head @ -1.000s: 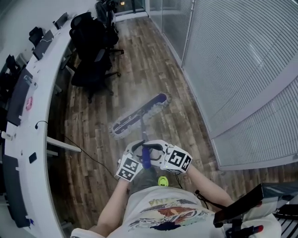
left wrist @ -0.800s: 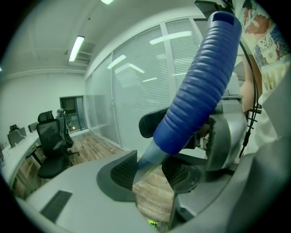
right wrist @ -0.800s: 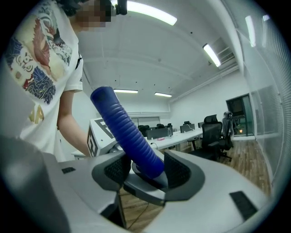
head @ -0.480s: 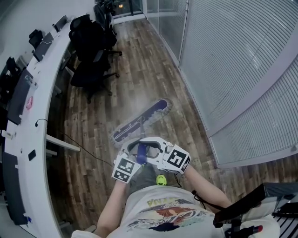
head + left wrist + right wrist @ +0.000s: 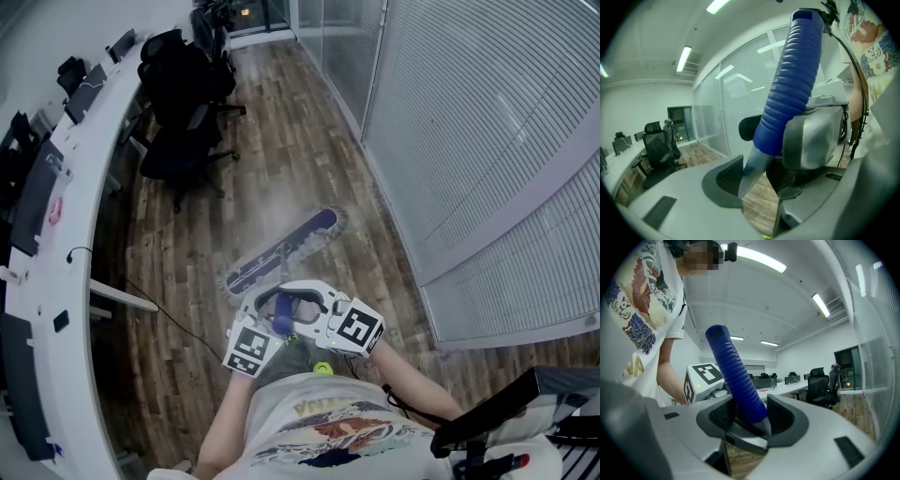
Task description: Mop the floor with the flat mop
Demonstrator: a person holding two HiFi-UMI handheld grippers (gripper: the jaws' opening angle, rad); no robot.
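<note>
The flat mop's head (image 5: 281, 249), dark blue with a pale fringe, lies slanted on the wood floor ahead of me. Its pole rises to a ribbed blue grip (image 5: 281, 315) held between both grippers at my waist. My left gripper (image 5: 265, 302) clamps the silver pole just under the blue grip (image 5: 792, 84), with its pads on either side of the pole (image 5: 752, 171). My right gripper (image 5: 305, 302) faces it from the other side. Its jaws have just been closing, and they now press on the blue grip (image 5: 733, 376), which stands between them.
A curved white desk (image 5: 56, 253) with monitors runs along the left. Black office chairs (image 5: 183, 141) stand beside it, ahead of the mop. A glass wall with blinds (image 5: 487, 141) lines the right. A cable (image 5: 178, 314) trails over the floor at left. A black stand (image 5: 506, 412) is at my right.
Both grippers have risen with the handle between them. The mop head has slid a little nearer to me on the floor.
</note>
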